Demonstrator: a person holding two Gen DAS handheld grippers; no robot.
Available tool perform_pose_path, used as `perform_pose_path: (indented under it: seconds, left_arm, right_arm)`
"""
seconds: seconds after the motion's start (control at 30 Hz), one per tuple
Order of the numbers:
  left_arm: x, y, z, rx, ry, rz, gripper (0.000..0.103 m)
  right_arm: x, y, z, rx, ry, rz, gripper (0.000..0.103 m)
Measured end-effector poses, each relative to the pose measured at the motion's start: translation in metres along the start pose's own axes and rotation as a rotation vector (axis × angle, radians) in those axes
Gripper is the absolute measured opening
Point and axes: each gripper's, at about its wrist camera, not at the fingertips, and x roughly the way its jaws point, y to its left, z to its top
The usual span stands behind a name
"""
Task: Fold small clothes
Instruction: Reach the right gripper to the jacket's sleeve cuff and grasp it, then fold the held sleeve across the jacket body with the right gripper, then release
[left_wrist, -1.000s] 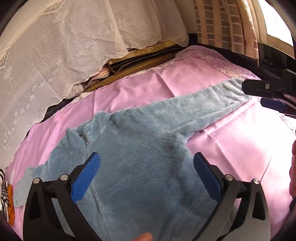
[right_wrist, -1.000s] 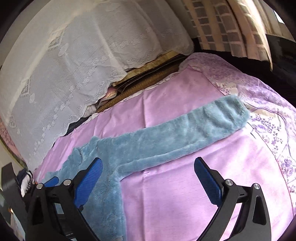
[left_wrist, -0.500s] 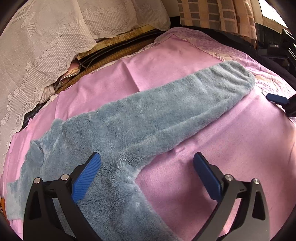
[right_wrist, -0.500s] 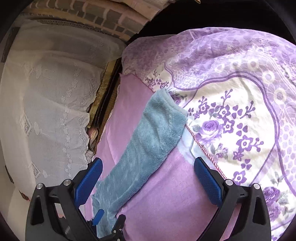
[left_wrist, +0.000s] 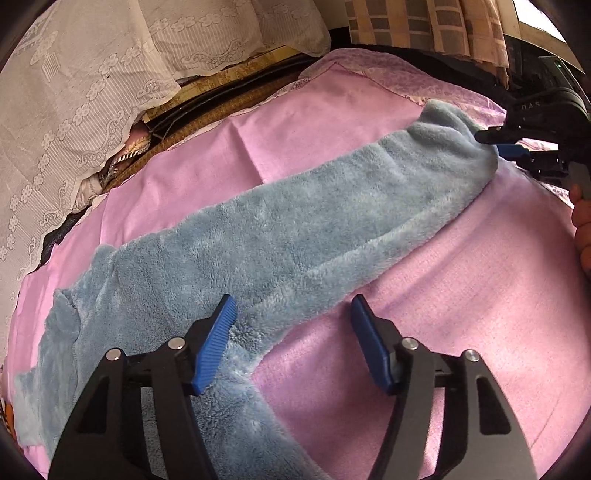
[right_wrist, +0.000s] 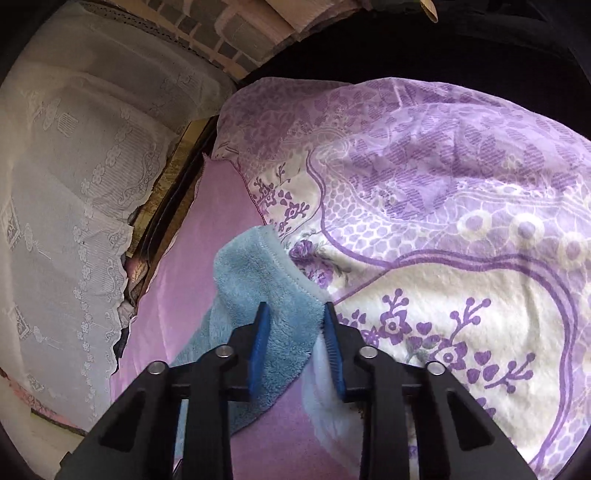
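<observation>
Fleecy blue garment (left_wrist: 280, 243) is laid out flat on the pink sheet (left_wrist: 461, 314), one long leg or sleeve stretched off toward the far right corner.

Left gripper (left_wrist: 293, 317) has its fingers about half open and closing. The left pad (left_wrist: 216, 343) sits on the fleece right where the long piece branches off the body, the right pad (left_wrist: 369, 347) is over bare sheet just past the garment's edge. So there's fleece between them, but they aren't pinching it yet.

Right gripper (right_wrist: 295, 321) is at the far cuff end (right_wrist: 258, 273) of that long piece. Its fingers are closing and already narrow, with the stitched cuff bunched between the two blue pads, so it looks like it's got hold of it. From the left camera you can see it (left_wrist: 509, 147) meeting the tip of the garment, with a bit of the person's hand (left_wrist: 581, 229) behind it at the frame edge.

Room-wise: the sheet lies over a purple floral blanket (right_wrist: 443, 221), which starts right beside the cuff. Behind the garment there's a white lace cover (left_wrist: 92, 92) draped over something, and checked curtains (left_wrist: 424, 22) past the far corner.

Both grippers point forward and down at the bed, the left one steeper.
</observation>
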Motion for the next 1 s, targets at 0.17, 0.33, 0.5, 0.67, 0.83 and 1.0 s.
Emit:
perform_pose_path:
  seconds: [0.17,0.33,0.5,0.67,0.83,1.0]
  left_arm:
    - [-0.001,0.008,-0.001,-0.044,0.001,-0.015,0.036]
    - [-0.01,0.031,-0.002,-0.155,-0.02,-0.119,0.033]
    - [-0.019,0.059,-0.002,-0.279,-0.025,-0.26,0.037]
    - [-0.042,0.068,0.007,-0.325,-0.108,-0.358,0.081]
    - [-0.046,0.044,0.009,-0.206,-0.115,-0.289,0.085]
    - [-0.019,0.028,-0.002,-0.136,-0.032,-0.208,0.085]
  right_arm:
    - [-0.022,0.014,-0.003,-0.05,-0.069,0.039,0.008]
    - [-0.046,0.061,-0.012,-0.172,-0.123,0.075,0.008]
    - [-0.051,0.113,-0.034,-0.286,-0.1,0.128,0.008]
    - [-0.058,0.157,-0.051,-0.428,-0.121,0.081,0.008]
    - [-0.059,0.131,-0.008,-0.395,-0.206,-0.133,0.011]
    - [-0.037,0.042,0.026,-0.237,-0.111,-0.231,0.01]
